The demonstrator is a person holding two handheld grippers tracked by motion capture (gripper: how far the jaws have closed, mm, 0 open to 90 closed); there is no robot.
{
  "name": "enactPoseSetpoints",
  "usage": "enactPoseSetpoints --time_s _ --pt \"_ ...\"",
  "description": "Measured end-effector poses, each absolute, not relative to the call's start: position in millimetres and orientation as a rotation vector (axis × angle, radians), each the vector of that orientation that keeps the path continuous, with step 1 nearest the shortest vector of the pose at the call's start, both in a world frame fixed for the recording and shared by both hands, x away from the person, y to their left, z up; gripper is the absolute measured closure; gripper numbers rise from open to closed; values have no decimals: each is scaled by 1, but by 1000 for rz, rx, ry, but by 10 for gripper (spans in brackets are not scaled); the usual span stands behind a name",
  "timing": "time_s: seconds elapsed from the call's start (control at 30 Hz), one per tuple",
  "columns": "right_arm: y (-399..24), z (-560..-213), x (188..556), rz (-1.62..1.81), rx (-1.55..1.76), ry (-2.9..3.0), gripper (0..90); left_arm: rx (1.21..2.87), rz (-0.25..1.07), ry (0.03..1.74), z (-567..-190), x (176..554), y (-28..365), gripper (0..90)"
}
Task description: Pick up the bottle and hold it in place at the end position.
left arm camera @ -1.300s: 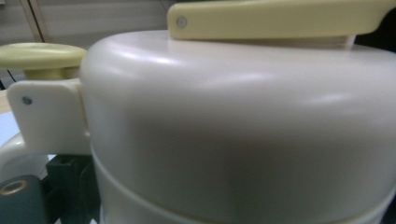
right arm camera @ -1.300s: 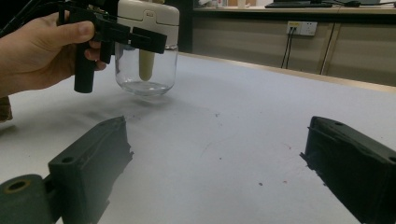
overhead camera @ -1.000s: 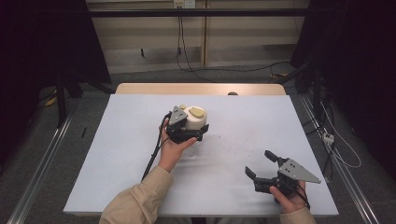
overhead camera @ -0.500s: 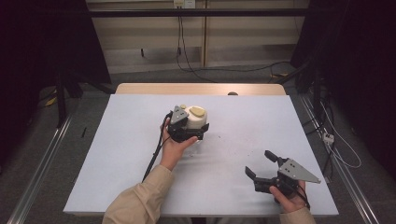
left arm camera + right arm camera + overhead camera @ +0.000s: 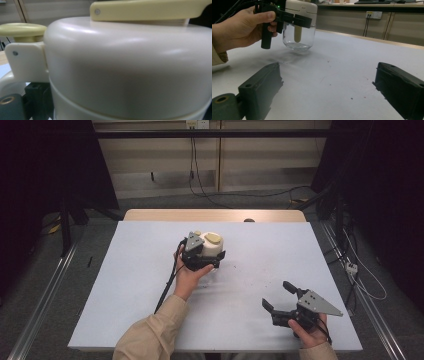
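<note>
A glass jar (image 5: pixel 212 246) with a cream lid and pale yellow lever stands out at the table's middle. My left gripper (image 5: pixel 206 261) is shut on the jar just under the lid. The right gripper view shows the jar (image 5: pixel 298 37) with its clear body, a cream stem inside, and the left gripper (image 5: pixel 293 18) clamped at its neck; its base looks slightly off the table. The lid (image 5: pixel 130 67) sits very close in the left gripper view. My right gripper (image 5: pixel 277 295) rests open near the front right of the table, with nothing between its jaws (image 5: pixel 329 85).
The white table (image 5: pixel 125 290) has small dark specks (image 5: pixel 329 61) near its middle. A black cable (image 5: pixel 165 292) trails from the left gripper toward the front edge. A wooden strip (image 5: pixel 215 215) runs along the far edge, with cables on the floor beyond.
</note>
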State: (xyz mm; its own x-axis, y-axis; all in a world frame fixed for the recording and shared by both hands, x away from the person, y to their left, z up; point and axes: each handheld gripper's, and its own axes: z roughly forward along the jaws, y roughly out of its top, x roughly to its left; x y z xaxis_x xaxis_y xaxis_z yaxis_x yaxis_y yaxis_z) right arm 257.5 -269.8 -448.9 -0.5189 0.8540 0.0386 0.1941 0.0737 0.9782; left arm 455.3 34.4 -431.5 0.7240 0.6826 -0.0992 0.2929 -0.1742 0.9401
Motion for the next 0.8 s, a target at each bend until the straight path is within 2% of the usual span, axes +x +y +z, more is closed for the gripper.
enactPoseSetpoints --time_s 0.8 --pt "-269 -449 258 1488 1040 1783 60 1763 409 802 -446 464 27 56"
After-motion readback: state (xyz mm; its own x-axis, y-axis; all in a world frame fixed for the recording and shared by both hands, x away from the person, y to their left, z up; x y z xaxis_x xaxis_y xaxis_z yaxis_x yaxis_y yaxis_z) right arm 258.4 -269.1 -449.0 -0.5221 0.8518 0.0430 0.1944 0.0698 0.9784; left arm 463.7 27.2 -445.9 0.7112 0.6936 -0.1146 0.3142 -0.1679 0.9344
